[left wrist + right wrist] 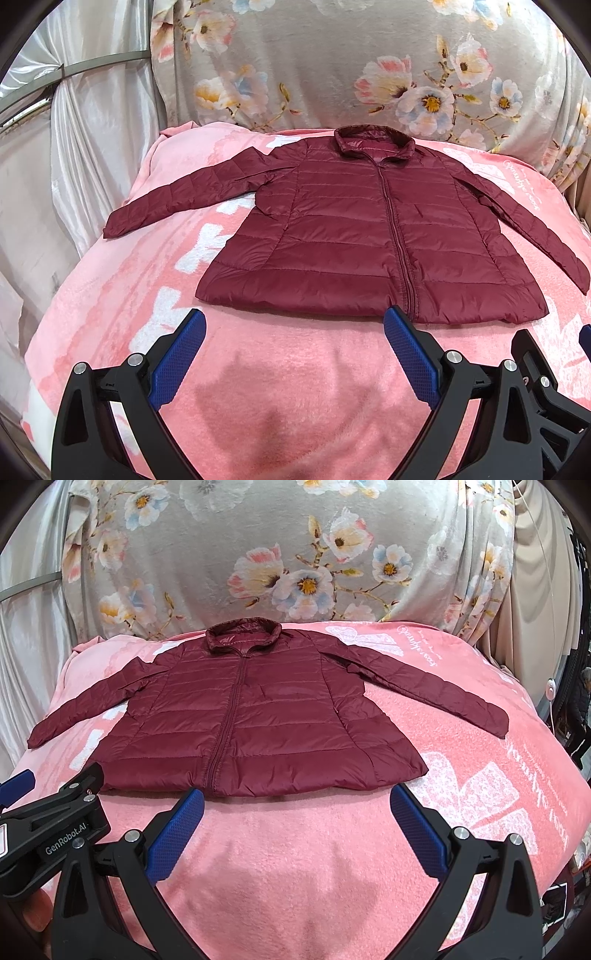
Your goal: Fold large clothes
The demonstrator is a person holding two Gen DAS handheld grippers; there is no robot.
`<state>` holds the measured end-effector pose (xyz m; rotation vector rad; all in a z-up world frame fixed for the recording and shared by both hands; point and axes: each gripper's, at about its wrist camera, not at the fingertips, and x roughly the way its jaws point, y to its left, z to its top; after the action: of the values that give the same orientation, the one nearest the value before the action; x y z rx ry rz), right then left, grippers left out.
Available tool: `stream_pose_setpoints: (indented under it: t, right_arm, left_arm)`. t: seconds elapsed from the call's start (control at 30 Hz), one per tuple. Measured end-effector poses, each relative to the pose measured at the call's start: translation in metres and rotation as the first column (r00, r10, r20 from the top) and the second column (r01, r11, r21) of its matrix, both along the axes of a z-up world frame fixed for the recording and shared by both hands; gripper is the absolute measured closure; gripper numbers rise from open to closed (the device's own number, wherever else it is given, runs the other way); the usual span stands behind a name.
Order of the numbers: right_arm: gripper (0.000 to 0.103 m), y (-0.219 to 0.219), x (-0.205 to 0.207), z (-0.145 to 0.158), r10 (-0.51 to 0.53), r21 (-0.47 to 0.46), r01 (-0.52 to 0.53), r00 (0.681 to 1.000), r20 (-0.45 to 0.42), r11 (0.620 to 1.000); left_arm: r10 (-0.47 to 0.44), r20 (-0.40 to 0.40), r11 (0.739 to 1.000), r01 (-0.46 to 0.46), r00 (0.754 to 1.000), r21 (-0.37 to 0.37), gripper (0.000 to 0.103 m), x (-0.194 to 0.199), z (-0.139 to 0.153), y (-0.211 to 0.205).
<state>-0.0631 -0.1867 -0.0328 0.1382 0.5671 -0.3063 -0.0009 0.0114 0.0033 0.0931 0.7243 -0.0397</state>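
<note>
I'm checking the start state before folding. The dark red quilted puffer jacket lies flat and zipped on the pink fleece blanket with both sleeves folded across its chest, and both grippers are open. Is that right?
Not quite: on the dark red quilted puffer jacket the sleeves are not folded; both are spread outward on the pink fleece blanket, as the right wrist view shows. The rest holds: left gripper and right gripper are open.

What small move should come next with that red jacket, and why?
Probably reach the left gripper forward to the left sleeve. The jacket lies flat, zipped and unfolded on the pink blanket, sleeves spread wide, and both grippers, right one too, hover open and empty short of the hem.
</note>
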Motion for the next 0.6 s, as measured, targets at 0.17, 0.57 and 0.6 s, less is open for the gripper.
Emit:
stream_pose_setpoints:
  t: [0.17,0.57,0.6]
  right_arm:
    - [0.005,0.0003,0.0002,0.0001,0.0,0.001,0.0,1.0,0.001,1.0]
    - [0.005,0.0025,0.0006,0.0007,0.001,-0.001,-0.001,1.0,0.001,1.0]
    - [0.005,0.0028,0.0003,0.0016,0.001,-0.002,-0.001,1.0,0.001,1.0]
  left_arm:
    - [0.0,-0.001,1.0,0.0,1.0,0.0,0.009,0.0015,-0.0005,0.0043]
    - [0.001,-0.003,1.0,-0.001,1.0,0.001,0.009,-0.0023,-0.0025,0.007]
    - [0.001,-0.003,1.0,-0.001,1.0,0.0,0.009,-0.0025,-0.0024,0.0079]
